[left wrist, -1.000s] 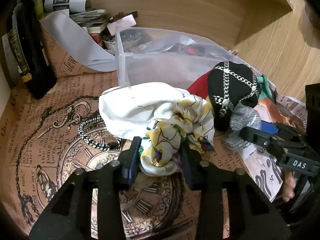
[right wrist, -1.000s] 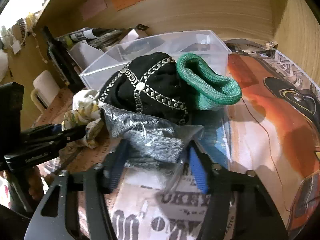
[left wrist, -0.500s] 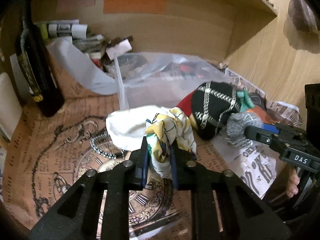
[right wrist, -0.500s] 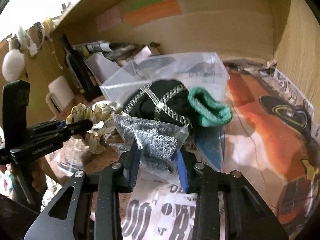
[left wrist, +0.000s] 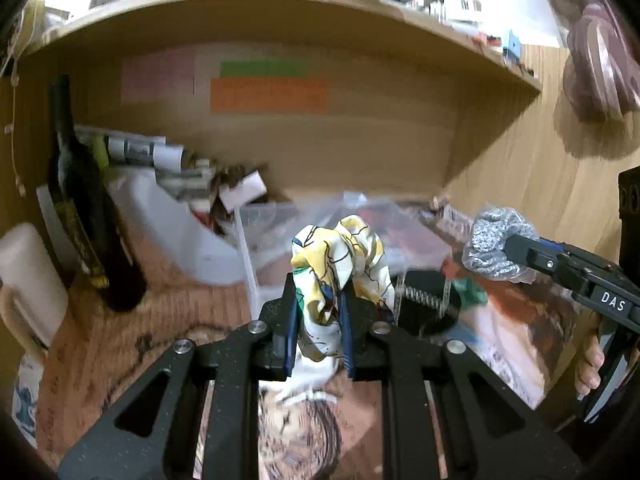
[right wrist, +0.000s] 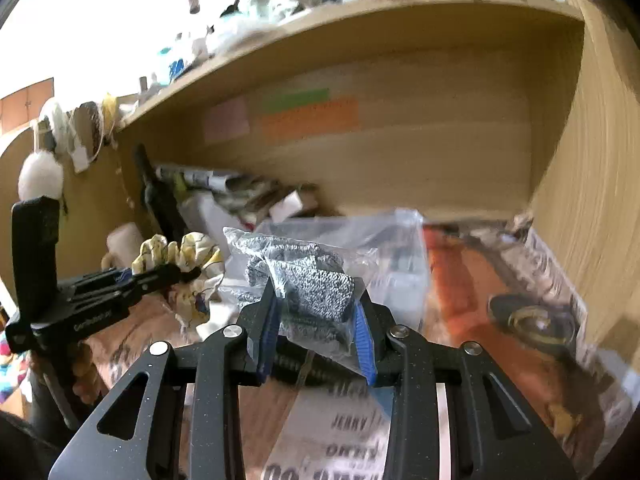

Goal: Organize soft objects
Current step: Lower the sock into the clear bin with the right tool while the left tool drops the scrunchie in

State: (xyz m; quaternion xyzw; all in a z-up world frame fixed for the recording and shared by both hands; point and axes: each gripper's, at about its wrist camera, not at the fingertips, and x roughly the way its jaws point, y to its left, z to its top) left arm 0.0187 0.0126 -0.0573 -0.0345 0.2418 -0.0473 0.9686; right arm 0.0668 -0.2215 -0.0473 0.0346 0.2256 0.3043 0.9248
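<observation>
Wooden shelf (left wrist: 360,152) | left tongs (left wrist: 318,312) grip scarf (left wrist: 340,256) — right tongs (right wrist: 316,320) grip bagged, probably knit, cloth (right wrist: 316,288)

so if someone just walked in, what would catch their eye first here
Probably the two lifted bundles: the left tongs are clamped on a yellow and white patterned cloth, and the right tongs on a grey knit item in a clear plastic bag. Behind them, green and orange paper strips stand out on the wooden back wall.

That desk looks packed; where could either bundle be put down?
Bare paper lies left of the left gripper, toward the dark bottle, and right of the right gripper on the orange poster. The back-left corner by the clear bin is crowded.
</observation>
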